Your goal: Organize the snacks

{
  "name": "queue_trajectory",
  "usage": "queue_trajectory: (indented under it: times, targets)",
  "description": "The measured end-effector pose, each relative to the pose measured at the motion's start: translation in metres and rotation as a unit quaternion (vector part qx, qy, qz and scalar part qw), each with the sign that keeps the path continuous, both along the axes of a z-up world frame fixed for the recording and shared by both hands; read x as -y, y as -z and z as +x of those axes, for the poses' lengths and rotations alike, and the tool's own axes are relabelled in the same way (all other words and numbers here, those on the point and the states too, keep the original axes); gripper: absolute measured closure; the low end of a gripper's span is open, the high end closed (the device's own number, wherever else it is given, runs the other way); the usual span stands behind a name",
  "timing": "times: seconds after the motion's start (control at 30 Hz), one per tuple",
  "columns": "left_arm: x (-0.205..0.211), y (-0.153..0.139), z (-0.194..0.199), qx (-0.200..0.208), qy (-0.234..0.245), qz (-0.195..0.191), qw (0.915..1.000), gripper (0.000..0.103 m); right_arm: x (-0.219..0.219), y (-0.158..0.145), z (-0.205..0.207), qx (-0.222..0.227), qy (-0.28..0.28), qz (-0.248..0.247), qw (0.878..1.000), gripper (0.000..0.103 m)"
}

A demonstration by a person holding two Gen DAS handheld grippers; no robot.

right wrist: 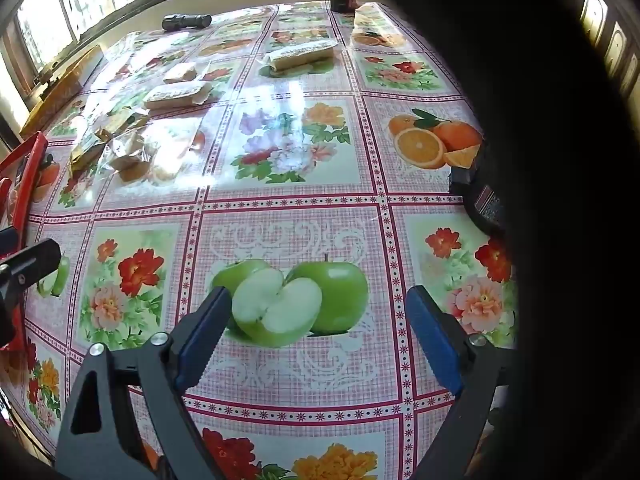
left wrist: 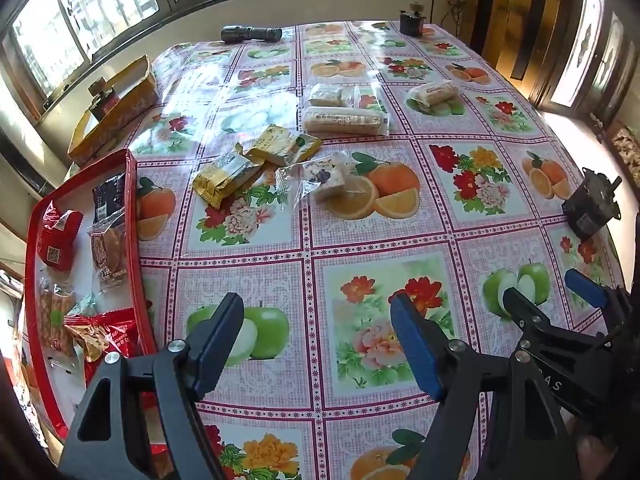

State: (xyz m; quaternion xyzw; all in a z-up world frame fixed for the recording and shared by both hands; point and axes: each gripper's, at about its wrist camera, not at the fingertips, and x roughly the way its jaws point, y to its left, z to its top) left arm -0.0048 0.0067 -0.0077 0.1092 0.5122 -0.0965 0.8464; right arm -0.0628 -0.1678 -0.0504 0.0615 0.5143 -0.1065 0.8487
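Note:
A red tray (left wrist: 134, 216) at the table's left edge holds several wrapped snacks, among them a red packet (left wrist: 58, 240) and a clear-wrapped biscuit (left wrist: 107, 246). Loose snacks lie mid-table: two yellow packets (left wrist: 256, 160), a clear-wrapped nougat (left wrist: 324, 176), long rice-cracker packs (left wrist: 344, 120) and another pack (left wrist: 434, 94) farther right. My left gripper (left wrist: 320, 332) hovers open over the cloth, near side of the snacks, nothing between its fingers. My right gripper (right wrist: 320, 320) is open too, above a printed green apple; it also shows in the left wrist view (left wrist: 544, 292).
A flowered plastic tablecloth (right wrist: 288, 152) covers the table. A yellow box (left wrist: 116, 112) stands at the far left, a black torch (left wrist: 252, 34) at the far edge, a small dark jar (left wrist: 412, 20) at the far right, a black device (left wrist: 592, 208) on the right edge.

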Motion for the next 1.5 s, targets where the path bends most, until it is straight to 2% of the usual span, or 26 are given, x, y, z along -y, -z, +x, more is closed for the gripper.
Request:
queue_trajectory:
  times: [0.43, 0.63, 0.73, 0.97, 1.03, 1.27, 1.37, 1.5]
  targets:
    - [-0.005, 0.001, -0.005, 0.001, 0.005, 0.002, 1.0, 0.027, -0.001, 0.006, 0.004, 0.001, 0.004, -0.009, 1.0, 0.013]
    - [-0.009, -0.001, -0.007, 0.004, 0.007, -0.002, 1.0, 0.027, 0.003, 0.009, 0.011, 0.006, 0.01, -0.017, 1.0, 0.008]
    - [-0.011, -0.002, -0.008, 0.005, 0.007, -0.006, 0.9999, 0.027, 0.007, 0.013, 0.012, 0.01, 0.018, -0.017, 1.0, 0.0]
    - [-0.013, -0.003, -0.009, 0.012, 0.014, -0.01, 0.9998, 0.027, 0.008, 0.015, 0.011, 0.016, 0.009, -0.02, 1.0, 0.0]
    - [-0.012, -0.003, -0.008, 0.011, 0.016, -0.009, 0.9998, 0.027, 0.009, 0.016, 0.007, 0.035, -0.003, -0.022, 0.999, 0.0]
    - [-0.011, 0.006, 0.0, 0.007, 0.009, -0.011, 0.9999, 0.027, 0.008, 0.015, 0.006, 0.032, -0.005, -0.023, 0.999, 0.0]
    - [-0.012, 0.008, -0.002, 0.02, 0.015, -0.002, 0.9997, 0.027, 0.008, 0.015, 0.006, 0.032, -0.005, -0.023, 0.999, 0.0]
    - [-0.019, 0.014, 0.001, 0.02, 0.007, -0.015, 0.9997, 0.027, 0.008, 0.015, 0.006, 0.032, -0.005, -0.023, 0.999, 0.0]
